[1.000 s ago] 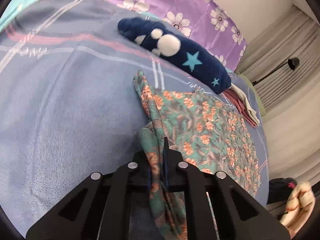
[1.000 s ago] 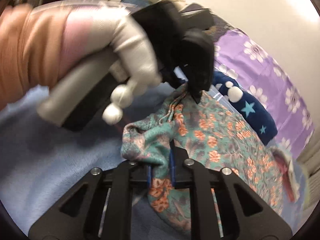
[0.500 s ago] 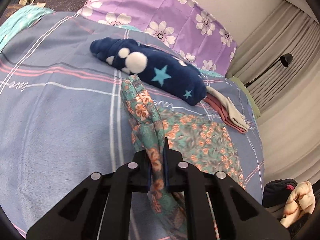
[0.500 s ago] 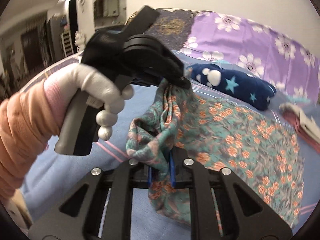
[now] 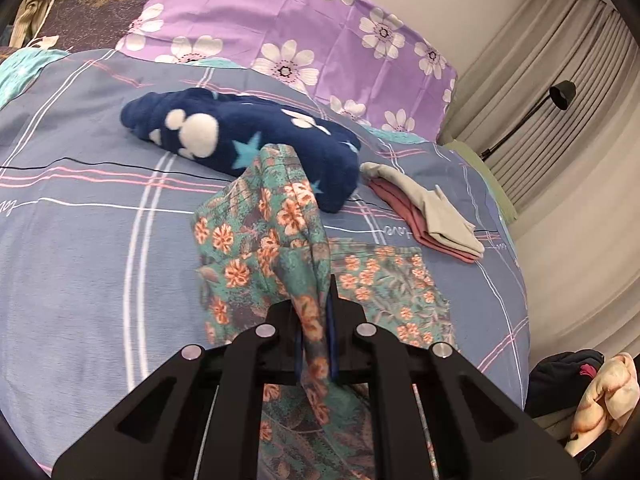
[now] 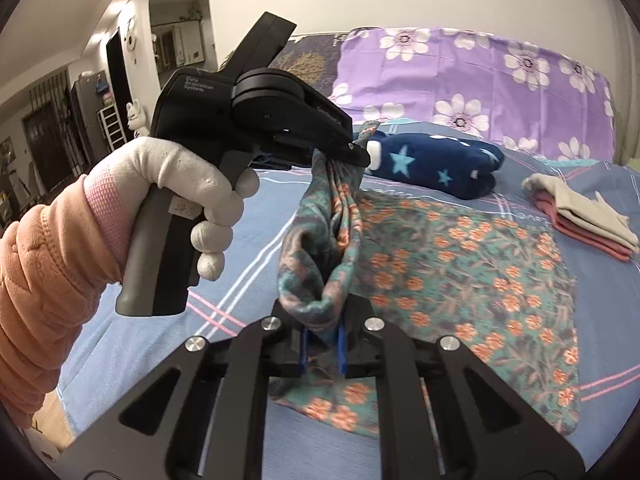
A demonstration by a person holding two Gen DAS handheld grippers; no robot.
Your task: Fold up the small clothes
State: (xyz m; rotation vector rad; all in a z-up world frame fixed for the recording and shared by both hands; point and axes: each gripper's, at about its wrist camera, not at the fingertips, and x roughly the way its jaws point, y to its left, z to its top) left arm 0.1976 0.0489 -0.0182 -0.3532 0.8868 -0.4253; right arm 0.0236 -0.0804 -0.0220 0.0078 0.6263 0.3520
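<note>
A teal floral garment (image 5: 260, 236) with orange flowers lies partly on the blue bedspread (image 5: 80, 240). My left gripper (image 5: 314, 344) is shut on one bunched edge of it. My right gripper (image 6: 322, 344) is shut on another bunched edge. In the right wrist view the left gripper (image 6: 358, 152), held by a white-gloved hand, lifts its edge above the bed. The rest of the floral garment (image 6: 472, 264) spreads flat to the right.
A rolled navy fleece (image 5: 240, 148) with stars lies behind the garment, also in the right wrist view (image 6: 436, 164). A folded pink and beige pile (image 5: 428, 216) sits at the right. Purple flowered pillows (image 5: 300, 32) line the headboard. Clothes (image 5: 600, 396) lie off the bed's right edge.
Both grippers have risen and tilted up, lifting the garment's held edge higher off the bed. The pillows and the room behind now show more.
</note>
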